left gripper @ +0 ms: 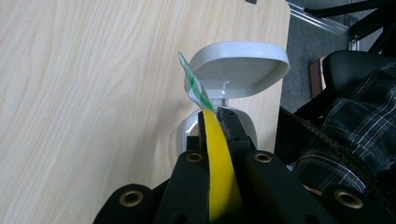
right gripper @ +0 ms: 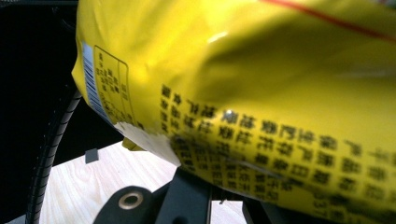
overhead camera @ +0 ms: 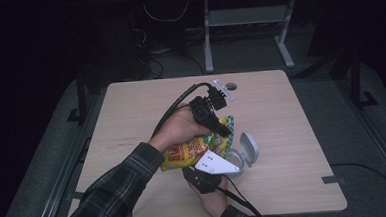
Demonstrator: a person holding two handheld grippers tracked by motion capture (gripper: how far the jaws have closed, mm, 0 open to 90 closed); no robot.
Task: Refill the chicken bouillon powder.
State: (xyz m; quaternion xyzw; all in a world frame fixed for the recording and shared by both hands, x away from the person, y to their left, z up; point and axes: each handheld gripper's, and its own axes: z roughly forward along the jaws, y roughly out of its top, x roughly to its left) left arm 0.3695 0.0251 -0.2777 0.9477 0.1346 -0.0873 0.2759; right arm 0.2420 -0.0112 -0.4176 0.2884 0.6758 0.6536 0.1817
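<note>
A yellow snack bag (overhead camera: 186,153) hangs over the middle of the table, between both grippers. My left gripper (overhead camera: 225,132) reaches down from the far side and is shut on the bag's green-and-white checked top edge (left gripper: 196,91); the yellow film (left gripper: 217,172) runs between its jaws. My right gripper (overhead camera: 204,178), topped by its grey plate, sits at the bag's near lower edge. In the right gripper view the printed back of the bag (right gripper: 261,93) covers the jaws, so their state is hidden. A small grey bin (overhead camera: 238,162) stands just right of the bag with its flip lid (left gripper: 238,70) open.
The wooden table (overhead camera: 131,121) has a round cable hole (overhead camera: 231,86) near its far edge and a tape strip (overhead camera: 332,180) at the right front. A white desk frame (overhead camera: 246,25) stands on the floor beyond. A plaid sleeve (left gripper: 359,126) shows past the bin.
</note>
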